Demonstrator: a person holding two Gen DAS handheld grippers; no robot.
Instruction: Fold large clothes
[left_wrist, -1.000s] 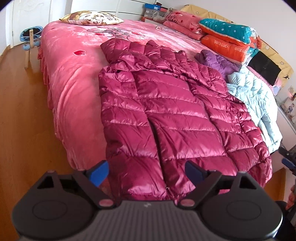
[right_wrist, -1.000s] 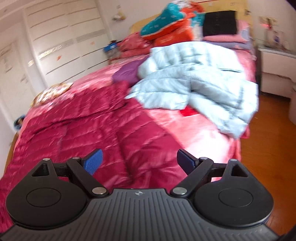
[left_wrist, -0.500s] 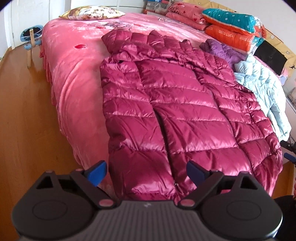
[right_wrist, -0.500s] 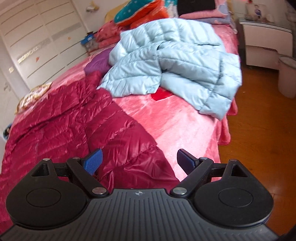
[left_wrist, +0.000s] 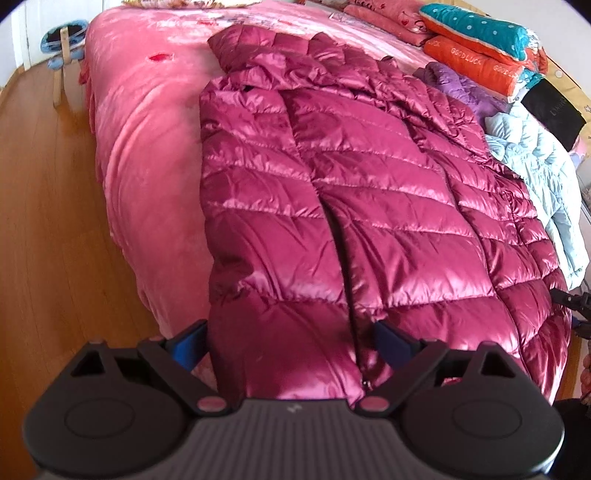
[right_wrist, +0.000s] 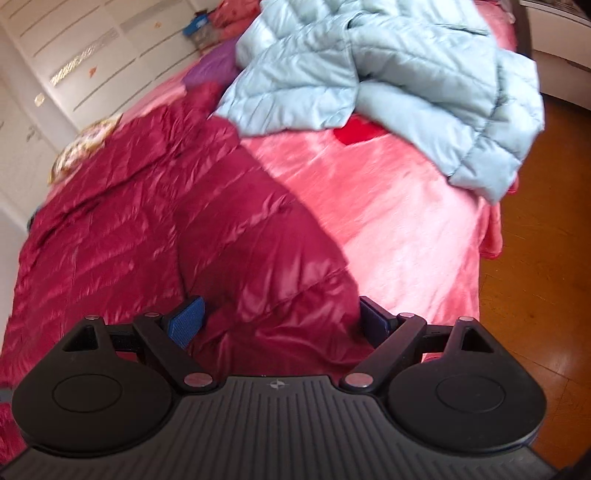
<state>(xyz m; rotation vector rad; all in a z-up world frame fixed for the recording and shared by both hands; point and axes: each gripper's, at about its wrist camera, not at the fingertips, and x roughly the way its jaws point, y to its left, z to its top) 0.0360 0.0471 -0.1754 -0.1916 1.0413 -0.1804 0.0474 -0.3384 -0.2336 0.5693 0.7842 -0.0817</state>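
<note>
On the bed: a shiny maroon puffer jacket (left_wrist: 351, 206) lies spread flat, front up, its zipper line running down the middle and its hem hanging over the near edge of the bed (left_wrist: 147, 155).
Bed cover: pink and plush, with small red patches.
Left claw (left_wrist: 291, 341): wide open, its blue-padded fingers (left_wrist: 186, 345) either side of the jacket's near left hem panel; I cannot tell whether they touch the fabric.
Right claw (right_wrist: 279, 321): wide open too, gripping nothing, low over the jacket's near right corner, with maroon fabric between its fingers.
Pale blue jacket (right_wrist: 388, 81): crumpled on the far right side of the bed, one edge drooping over the side, just beside the maroon one.
Purple garment (left_wrist: 461, 92): bunched near the maroon jacket's far shoulder.
Headboard end: stacked folded bedding (left_wrist: 476, 44) in orange, teal and pink.
Floor (left_wrist: 48, 229): orange-brown wood around the bed.
</note>
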